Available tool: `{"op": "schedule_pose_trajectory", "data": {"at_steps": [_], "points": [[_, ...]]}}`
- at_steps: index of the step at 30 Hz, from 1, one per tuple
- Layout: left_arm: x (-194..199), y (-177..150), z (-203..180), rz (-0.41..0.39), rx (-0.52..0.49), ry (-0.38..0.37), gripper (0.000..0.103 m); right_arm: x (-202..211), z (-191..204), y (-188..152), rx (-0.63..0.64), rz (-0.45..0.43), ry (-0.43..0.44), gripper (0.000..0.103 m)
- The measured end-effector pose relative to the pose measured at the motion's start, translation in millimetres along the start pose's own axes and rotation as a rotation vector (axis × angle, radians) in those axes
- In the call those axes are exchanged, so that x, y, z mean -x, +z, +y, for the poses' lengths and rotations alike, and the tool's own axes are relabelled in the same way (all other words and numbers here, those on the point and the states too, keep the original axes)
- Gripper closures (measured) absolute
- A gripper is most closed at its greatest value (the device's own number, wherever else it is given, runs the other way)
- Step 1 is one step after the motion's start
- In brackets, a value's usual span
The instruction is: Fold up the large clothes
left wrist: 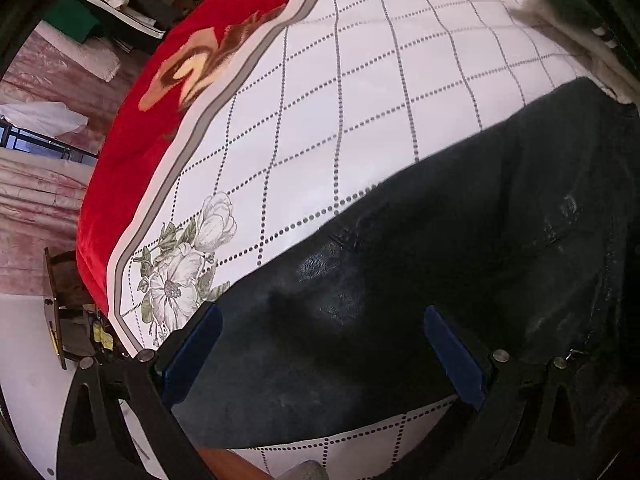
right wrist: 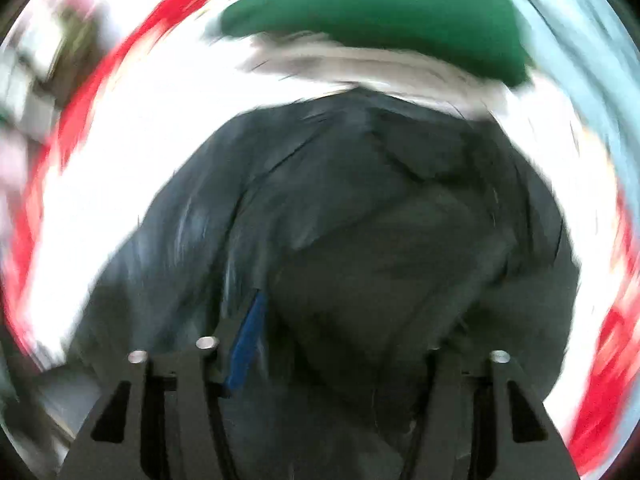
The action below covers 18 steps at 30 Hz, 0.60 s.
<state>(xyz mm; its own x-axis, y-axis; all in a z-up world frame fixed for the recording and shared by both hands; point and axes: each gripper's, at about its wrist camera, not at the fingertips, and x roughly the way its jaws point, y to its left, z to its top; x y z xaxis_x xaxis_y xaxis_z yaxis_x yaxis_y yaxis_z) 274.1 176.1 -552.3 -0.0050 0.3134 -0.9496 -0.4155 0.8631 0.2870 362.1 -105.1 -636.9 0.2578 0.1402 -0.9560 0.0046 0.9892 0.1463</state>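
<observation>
Black fabric of the dark garment (left wrist: 420, 280) fills the space right under the left tongs (left wrist: 324, 356), whose two blue pads stand wide apart above the cloth with nothing clamped: released. Garment lies spread on a bed covered by a white sheet (left wrist: 360, 92) with a dotted grid and grey flower prints; beyond the tongs and to their left a red blanket (left wrist: 132, 152) runs along the bed edge. Right wrist view is heavily smeared. Right tongs (right wrist: 328, 344) point down onto the same dark garment (right wrist: 380, 240); only one blue pad shows, at the left, and cloth bulges over the spot where the other should be, so it looks as if a fold sits between the jaws, but whether they pinch it or only straddle it cannot be told. Ahead of the right tongs, past the garment, a green item (right wrist: 380, 12) rests on something pale. Judgement on the step: each side needs a firm pinch on a matching edge or corner, both lifted evenly and carried over together, so the slick-looking cloth does not slide or crease. Count: one dark garment, one sheet, one red blanket, one green item, two tongs.
</observation>
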Motion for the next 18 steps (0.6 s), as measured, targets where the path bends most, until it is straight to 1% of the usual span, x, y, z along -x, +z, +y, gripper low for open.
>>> {"op": "schedule_pose_trajectory", "data": {"at_steps": [1,2,3,4,6,7,8,9,10,11,12,13,14,15,16,18], "points": [[1.2,0.7,1.1,-0.004,0.003,-0.003,0.0,-1.3,-16.5,6.2,-0.116,-0.003,0.025,0.093],[1.8,1.7,3.3,-0.005,0.01,-0.006,0.0,-1.6,-24.5,10.4,-0.189,-0.011,0.025,0.094],[2.5,2.8,6.6,-0.008,0.02,-0.008,0.0,2.6,-28.8,11.5,-0.218,-0.053,-0.037,0.094],[3.9,3.9,10.5,-0.011,0.031,-0.009,0.0,9.7,-21.2,12.8,-0.175,-0.11,-0.105,0.094],[7.3,4.0,19.4,-0.019,0.059,-0.004,0.0,20.5,7.9,13.5,-0.027,-0.21,-0.229,0.094],[7.8,4.6,24.2,-0.023,0.069,-0.002,0.0,20.1,34.4,12.3,0.094,-0.237,-0.281,0.094],[8.0,4.7,30.0,-0.027,0.081,0.004,0.0,12.6,63.8,4.9,0.24,-0.243,-0.331,0.094],[7.5,4.4,36.4,-0.029,0.09,0.013,0.0,4.5,86.6,-4.5,0.345,-0.243,-0.358,0.094],[6.6,4.1,41.4,-0.028,0.095,0.02,0.0,-17.3,115.2,-24.7,0.523,-0.199,-0.392,0.094],[5.9,3.6,45.9,-0.028,0.1,0.025,0.0,-39.4,131.8,-42.7,0.642,-0.125,-0.416,0.092],[4.6,2.1,52.3,-0.027,0.104,0.033,0.0,-51.9,140.0,-48.9,0.696,-0.073,-0.406,0.086],[3.6,0.9,56.0,-0.024,0.106,0.038,0.0,-67.8,147.6,-71.0,0.761,0.012,-0.344,0.073],[2.6,-0.9,60.3,-0.02,0.109,0.041,0.0,-76.0,149.8,-84.1,0.774,0.072,-0.306,0.062],[1.8,-3.3,64.5,-0.015,0.112,0.041,0.0,-77.4,149.9,-92.5,0.752,0.106,-0.276,0.057],[1.5,-5.4,67.0,-0.011,0.113,0.041,0.0,-72.9,150.2,-93.6,0.723,0.112,-0.247,0.054],[1.4,-10.4,70.1,0.0,0.113,0.036,0.0,-49.1,132.4,-96.6,0.56,0.115,-0.134,0.053]]}}
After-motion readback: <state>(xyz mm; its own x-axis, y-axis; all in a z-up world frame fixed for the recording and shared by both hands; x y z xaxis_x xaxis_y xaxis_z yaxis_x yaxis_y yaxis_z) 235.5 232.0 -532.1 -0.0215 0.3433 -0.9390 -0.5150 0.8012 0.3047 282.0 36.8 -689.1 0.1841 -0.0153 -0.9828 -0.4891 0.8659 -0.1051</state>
